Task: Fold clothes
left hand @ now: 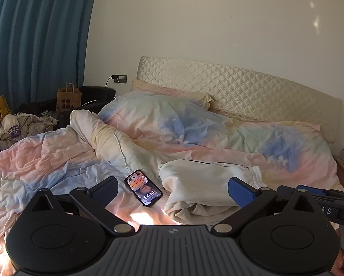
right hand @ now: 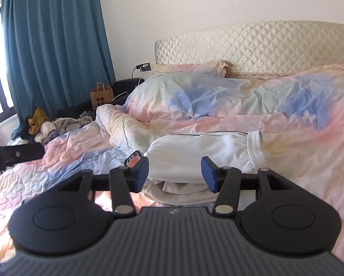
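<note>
A folded white garment (left hand: 204, 184) with an elastic waistband lies on the pastel duvet (left hand: 45, 161); in the right wrist view the garment (right hand: 201, 151) sits just ahead of the fingers. My left gripper (left hand: 173, 192) hovers open over the bed, its left finger beside a phone, its right pad over the garment's near edge. My right gripper (right hand: 174, 172) is open too, its blue pads (right hand: 209, 174) spread over the garment's folded near edge, nothing between them. Part of the right gripper's body (left hand: 321, 197) shows at the right edge of the left wrist view.
A lit phone (left hand: 143, 188) lies on the duvet left of the garment. A heap of clothes (left hand: 15, 124) lies off the bed's far left, by a paper bag (left hand: 69, 96) and teal curtains (left hand: 34, 34). A quilted headboard (left hand: 229, 87) and pillows back the bed.
</note>
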A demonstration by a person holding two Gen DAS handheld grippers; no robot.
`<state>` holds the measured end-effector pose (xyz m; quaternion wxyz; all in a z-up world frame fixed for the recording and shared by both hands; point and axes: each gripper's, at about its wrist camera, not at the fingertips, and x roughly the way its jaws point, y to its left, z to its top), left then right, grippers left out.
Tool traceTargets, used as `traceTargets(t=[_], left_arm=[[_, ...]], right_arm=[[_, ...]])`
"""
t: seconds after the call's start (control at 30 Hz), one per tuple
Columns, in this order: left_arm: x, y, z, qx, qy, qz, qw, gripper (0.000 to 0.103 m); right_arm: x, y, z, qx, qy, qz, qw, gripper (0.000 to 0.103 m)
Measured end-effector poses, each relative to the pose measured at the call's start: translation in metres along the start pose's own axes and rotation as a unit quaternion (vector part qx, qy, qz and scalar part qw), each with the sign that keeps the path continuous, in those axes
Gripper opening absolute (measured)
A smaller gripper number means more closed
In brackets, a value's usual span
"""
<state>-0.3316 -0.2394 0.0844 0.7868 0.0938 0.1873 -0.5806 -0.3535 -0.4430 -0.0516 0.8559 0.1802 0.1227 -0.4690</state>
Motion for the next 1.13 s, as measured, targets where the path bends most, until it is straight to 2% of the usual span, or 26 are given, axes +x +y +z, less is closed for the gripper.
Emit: traceTargets(t=[0.03, 0.1, 0.2, 0.5, 1.13], left_arm=[[-0.001, -0.001, -0.003, 0.003, 0.001, 0.002, 1.0000, 0.103], [-0.002, -0.003, -0.008, 0.010, 0.005, 0.005, 0.9999, 0.103], [0.000, -0.004, -0.013, 0.014, 0.012, 0.009, 0.9998, 0.103], [0.005, 0.002, -0.013, 0.011, 0.014, 0.022, 0.9996, 0.103], [0.011, 0.000, -0.018, 0.018, 0.021, 0.022, 0.9994, 0.103]], right_arm=[[-0.001, 0.003, -0.002, -0.003, 0.001, -0.001, 1.000, 0.073], [-0.003, 0.010, -0.006, -0.010, 0.002, -0.003, 1.000, 0.082], [-0.005, 0.020, -0.012, -0.019, 0.003, -0.005, 1.000, 0.090], [-0.006, 0.026, -0.017, -0.021, 0.010, -0.027, 0.999, 0.090], [0.001, 0.027, -0.017, -0.025, 0.020, -0.067, 0.997, 0.090]])
